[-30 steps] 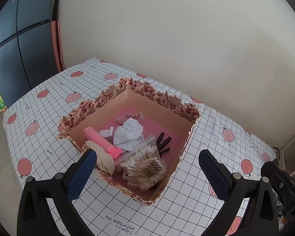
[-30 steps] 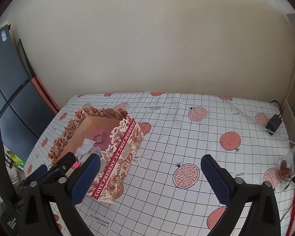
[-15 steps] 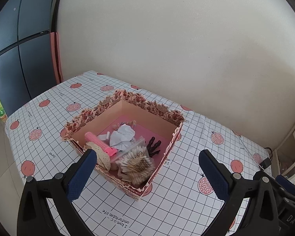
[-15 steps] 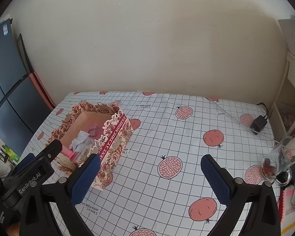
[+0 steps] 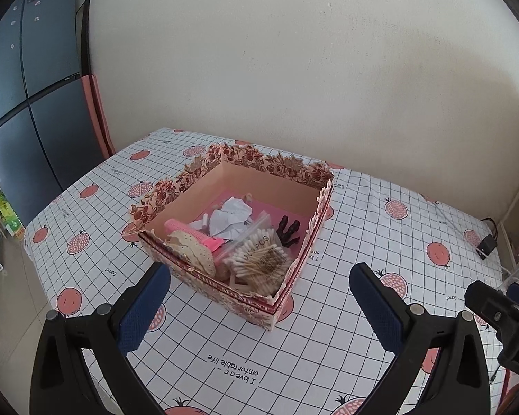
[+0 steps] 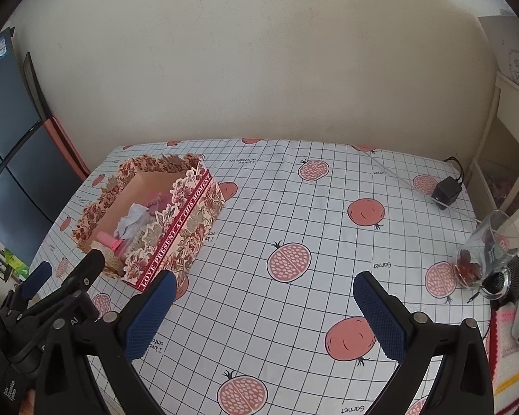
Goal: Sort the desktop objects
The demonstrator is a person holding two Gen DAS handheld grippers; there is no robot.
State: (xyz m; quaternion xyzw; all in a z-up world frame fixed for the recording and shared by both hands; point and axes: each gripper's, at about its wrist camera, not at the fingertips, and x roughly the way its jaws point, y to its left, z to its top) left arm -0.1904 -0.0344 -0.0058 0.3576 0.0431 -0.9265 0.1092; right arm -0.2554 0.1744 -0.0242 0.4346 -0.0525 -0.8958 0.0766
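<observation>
You pulled both tongs, left (image 5: 259,302) and right (image 6: 261,309), spread and empty, back from the floral cardboard box (image 5: 287,297) on the bench (image 6: 294,207), so sorting looked finished.

The right gripper (image 6: 271,311) hangs wide open above the pomegranate-print tablecloth (image 6: 294,214), floral box (image 6: 176,228) far left, glass cup (image 6: 484,252) at right.
</observation>
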